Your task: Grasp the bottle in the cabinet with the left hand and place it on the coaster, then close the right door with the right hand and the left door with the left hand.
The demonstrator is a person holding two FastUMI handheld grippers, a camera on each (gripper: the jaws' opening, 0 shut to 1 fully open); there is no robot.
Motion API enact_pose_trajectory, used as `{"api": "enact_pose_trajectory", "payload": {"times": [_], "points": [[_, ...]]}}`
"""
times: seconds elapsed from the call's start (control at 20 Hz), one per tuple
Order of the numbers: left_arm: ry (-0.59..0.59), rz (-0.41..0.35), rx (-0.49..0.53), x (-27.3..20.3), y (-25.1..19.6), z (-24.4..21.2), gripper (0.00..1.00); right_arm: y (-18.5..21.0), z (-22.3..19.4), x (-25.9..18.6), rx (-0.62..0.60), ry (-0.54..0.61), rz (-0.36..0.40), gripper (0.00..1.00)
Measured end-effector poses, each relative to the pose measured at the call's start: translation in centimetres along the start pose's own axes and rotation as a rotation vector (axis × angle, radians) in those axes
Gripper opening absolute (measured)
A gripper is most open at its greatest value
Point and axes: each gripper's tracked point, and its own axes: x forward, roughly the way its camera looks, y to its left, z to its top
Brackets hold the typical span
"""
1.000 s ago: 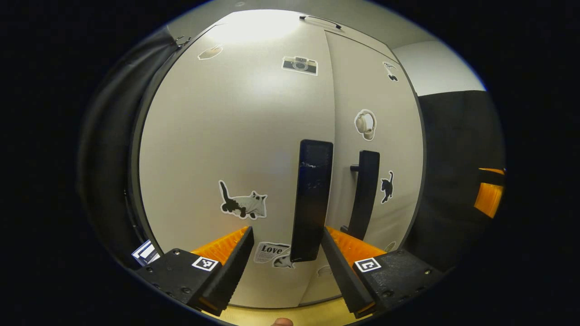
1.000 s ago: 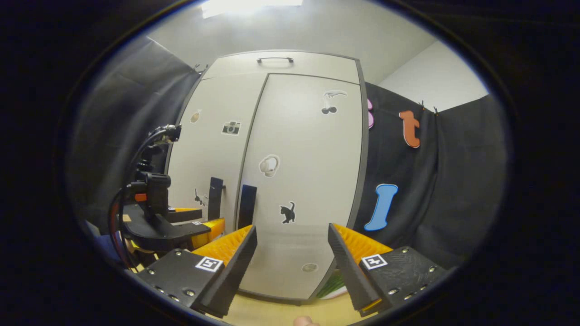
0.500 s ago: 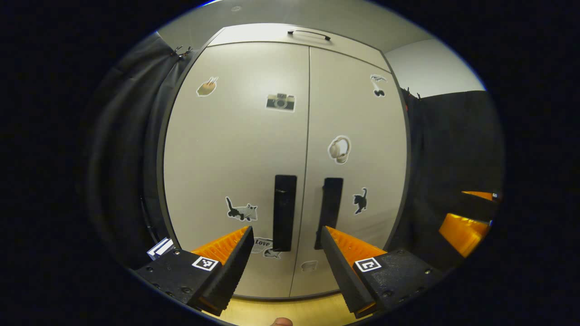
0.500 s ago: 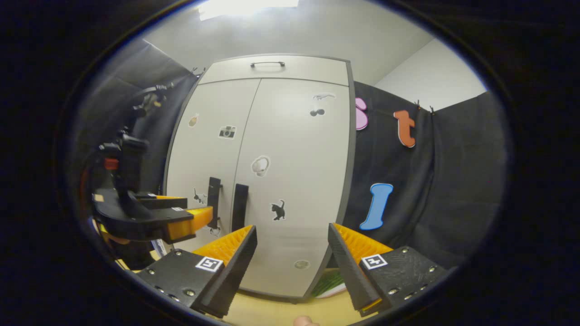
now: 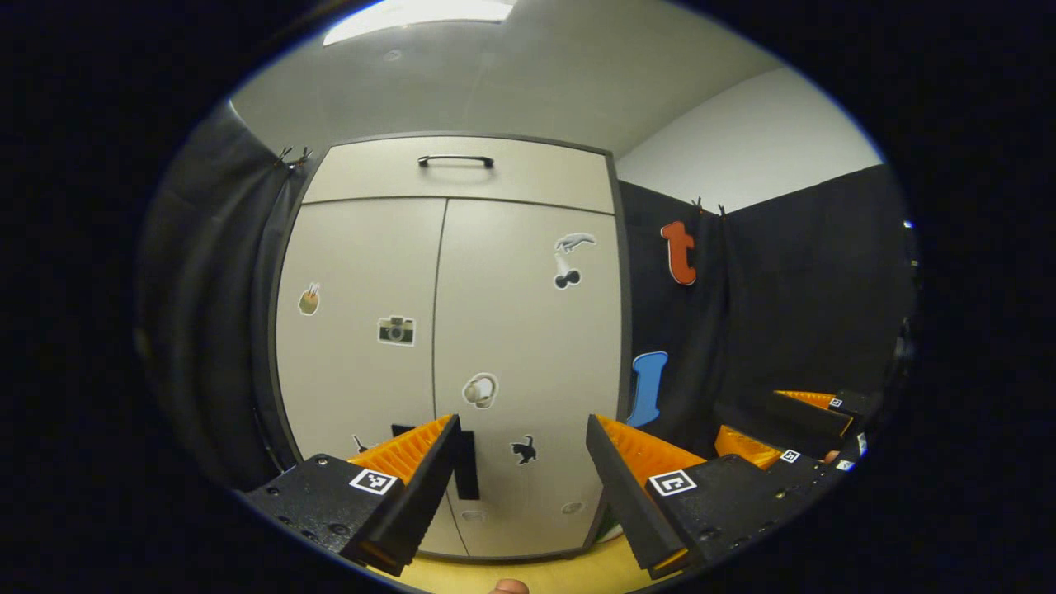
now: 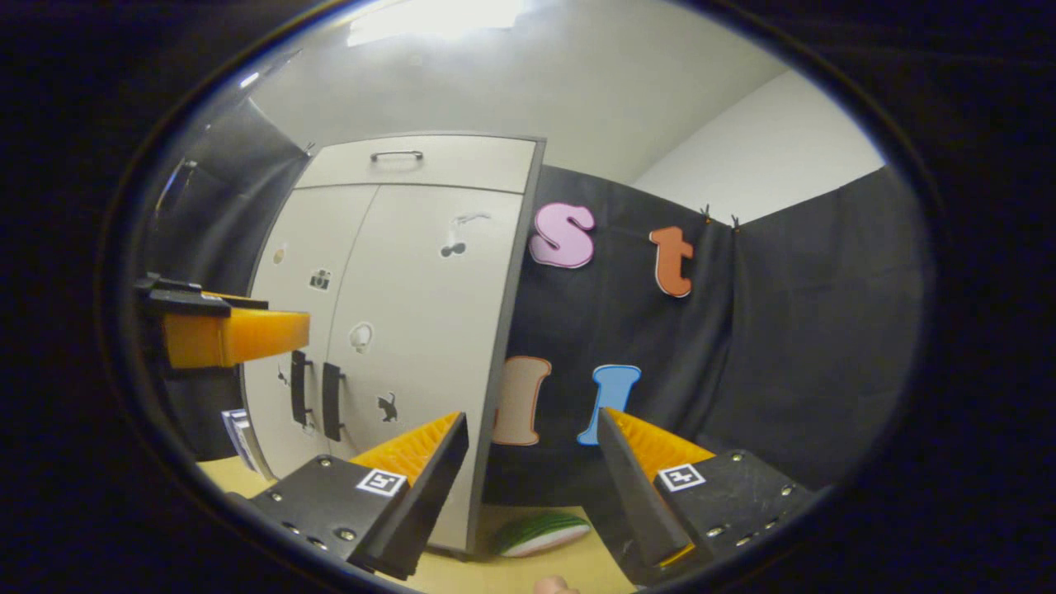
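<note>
While both doors stand flush and closed, the cabinet [image 5: 445,346] sits on the yellow bench [image 5: 528,569] at its far edge, against the black cloth wall. In the left gripper view the left gripper [image 5: 520,478] hangs well clear of the cabinet front, jaws wide apart, nothing between them; the left door [image 5: 355,330] and right door [image 5: 528,346] meet at a straight seam, and a dark handle [image 5: 467,466] shows just behind the left finger. The right gripper [image 6: 532,487] in its own view is likewise spread wide and empty, with the cabinet's right corner edge running down between its jaws. Two dark handles [image 6: 316,396] sit side by side on the doors, off to the left. A green, rounded thing [image 6: 540,532] lies on the bench by the cabinet's right foot; what it is cannot be told. Bottle and coaster cannot be made out.
</note>
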Motion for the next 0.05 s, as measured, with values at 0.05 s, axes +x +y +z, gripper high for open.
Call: {"api": "enact_pose_trajectory", "payload": {"times": [0.05], "points": [[-0.01, -0.014, -0.01, 0.19, -1.82, 0.38, 0.95, -1.55, 0.01, -0.05, -0.001, -0.001, -0.007, 0.95]]}}
